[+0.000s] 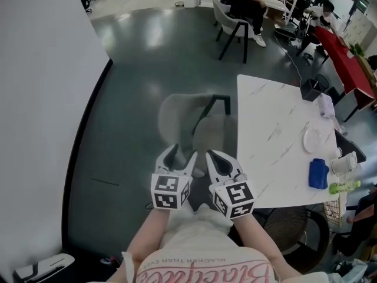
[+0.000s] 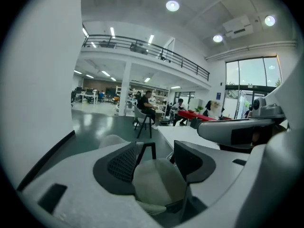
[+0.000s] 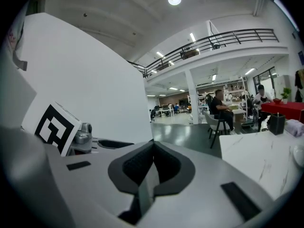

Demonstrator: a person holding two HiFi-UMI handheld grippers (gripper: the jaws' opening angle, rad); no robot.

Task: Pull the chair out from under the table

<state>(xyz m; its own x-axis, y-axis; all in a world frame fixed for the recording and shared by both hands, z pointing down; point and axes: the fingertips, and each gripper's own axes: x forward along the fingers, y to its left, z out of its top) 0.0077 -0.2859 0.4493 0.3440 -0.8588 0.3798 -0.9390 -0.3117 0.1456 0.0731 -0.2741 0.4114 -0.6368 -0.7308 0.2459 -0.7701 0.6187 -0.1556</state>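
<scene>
Chair (image 1: 188, 119), grey with black legs, stands on the dark floor (image 1: 129, 99) at the bench's (image 1: 271, 152) 9 o'clock edge. It is blurred in my head view and lies at 12 o'clock from both grippers. My left gripper (image 1: 184, 152) has its jaws apart, with the chair's rounded grey shell showing between them, and the pads are not clamped on it. My right gripper (image 1: 211, 154), just beside it at 3 o'clock, has its jaws together on nothing.
</scene>
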